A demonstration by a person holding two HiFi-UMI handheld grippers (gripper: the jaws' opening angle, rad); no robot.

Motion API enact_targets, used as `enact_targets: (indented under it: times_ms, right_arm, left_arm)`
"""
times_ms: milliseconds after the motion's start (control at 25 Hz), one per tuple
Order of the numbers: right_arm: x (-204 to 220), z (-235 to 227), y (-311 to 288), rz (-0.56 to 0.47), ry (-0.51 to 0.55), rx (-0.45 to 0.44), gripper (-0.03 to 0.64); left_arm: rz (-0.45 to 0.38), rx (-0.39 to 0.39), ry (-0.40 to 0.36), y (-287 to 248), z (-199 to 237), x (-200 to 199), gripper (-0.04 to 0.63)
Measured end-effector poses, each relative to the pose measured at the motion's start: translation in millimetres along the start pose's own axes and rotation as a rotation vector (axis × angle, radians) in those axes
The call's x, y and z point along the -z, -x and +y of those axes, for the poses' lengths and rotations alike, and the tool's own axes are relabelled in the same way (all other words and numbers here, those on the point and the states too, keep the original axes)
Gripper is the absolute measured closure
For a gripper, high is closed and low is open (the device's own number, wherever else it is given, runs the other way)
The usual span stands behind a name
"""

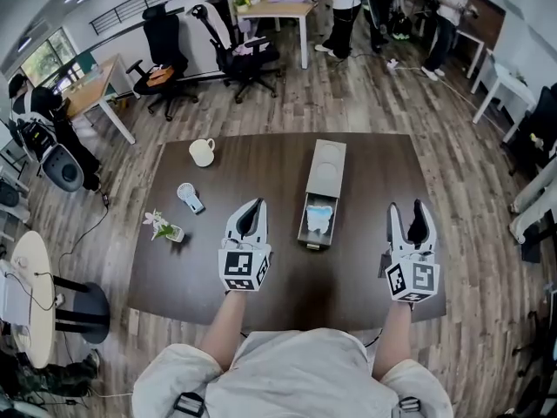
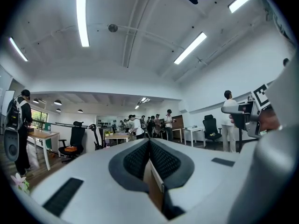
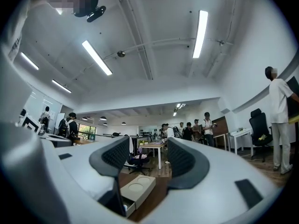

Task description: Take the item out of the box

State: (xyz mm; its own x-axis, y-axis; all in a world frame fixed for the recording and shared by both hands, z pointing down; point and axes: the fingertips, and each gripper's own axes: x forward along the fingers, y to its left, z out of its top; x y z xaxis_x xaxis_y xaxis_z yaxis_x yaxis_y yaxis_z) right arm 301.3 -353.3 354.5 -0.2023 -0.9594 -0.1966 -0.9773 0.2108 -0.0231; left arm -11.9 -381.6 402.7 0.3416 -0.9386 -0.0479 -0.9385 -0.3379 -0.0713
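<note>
A long narrow cardboard box [image 1: 324, 174] lies in the middle of the dark brown table [image 1: 261, 159]. Its near end is pulled open, and a pale blue and white item [image 1: 319, 218] lies inside. My left gripper [image 1: 256, 205] hovers left of the box's near end with its jaws together and nothing between them; in the left gripper view it [image 2: 149, 142] points out over the room. My right gripper [image 1: 407, 209] is off to the box's right, open and empty. In the right gripper view, the box [image 3: 138, 189] shows low between the spread jaws of that gripper [image 3: 148, 144].
A white mug [image 1: 202, 151], a small white and blue device [image 1: 190, 197] and a little potted flower [image 1: 164, 226] sit on the table's left half. Office chairs [image 1: 246, 59], desks and standing people are beyond the far edge.
</note>
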Motion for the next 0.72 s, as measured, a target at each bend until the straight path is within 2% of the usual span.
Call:
enact_targets:
  times_ms: [400,720]
  right_arm:
    - [19.9,-24.2,-43.5,0.039,-0.033,-0.079,0.37]
    - [40.6,3.0,-62.2,0.053,-0.023,-0.09,0.368]
  left_arm:
    - [0.009,-0.078,-0.015,-23.3,-4.1,-1.3,0.592]
    - [0.02,-0.053,-0.038,-25.2,13.9,16.9,0.592]
